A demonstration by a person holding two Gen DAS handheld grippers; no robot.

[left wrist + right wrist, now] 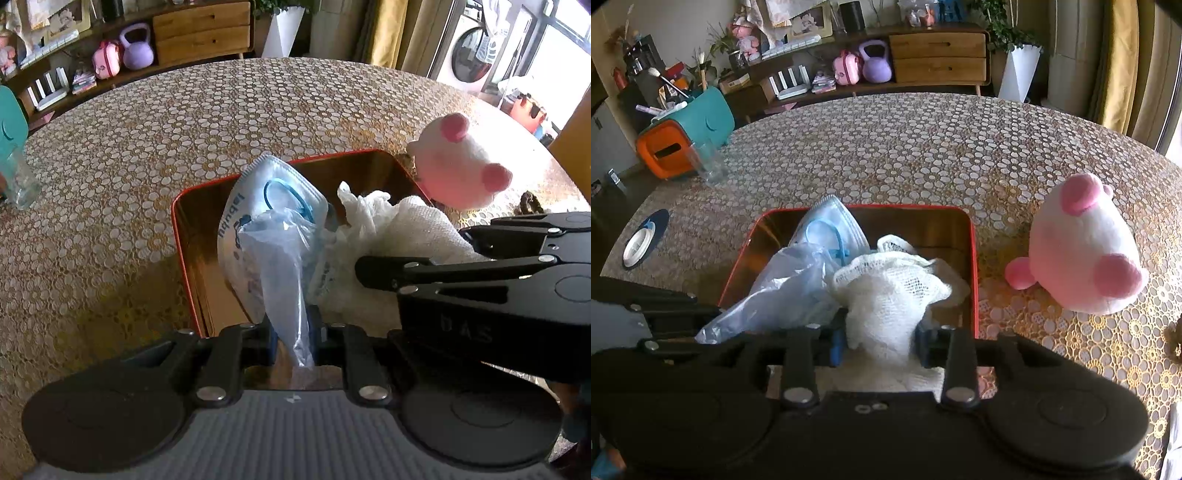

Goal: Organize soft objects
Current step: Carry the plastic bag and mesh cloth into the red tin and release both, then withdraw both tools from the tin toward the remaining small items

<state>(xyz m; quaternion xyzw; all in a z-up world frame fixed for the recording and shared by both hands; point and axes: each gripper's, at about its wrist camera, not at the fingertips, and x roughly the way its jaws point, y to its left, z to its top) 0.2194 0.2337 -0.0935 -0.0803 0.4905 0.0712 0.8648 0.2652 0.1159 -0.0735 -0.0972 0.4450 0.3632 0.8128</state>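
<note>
Left fingers point(275, 341) pinch my plastic bag point(280, 258); right fingers point(925, 347) stand partly apart around the white cloth point(886, 295), grip uncertain. Both hang over the red tin point(973, 258), mask point(831, 218) inside. Plush pig point(1086, 247) waits on the table beside it.

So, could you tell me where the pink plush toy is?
The pink plush toy sits on the tablecloth, right of the red-rimmed tin in both views.
</note>
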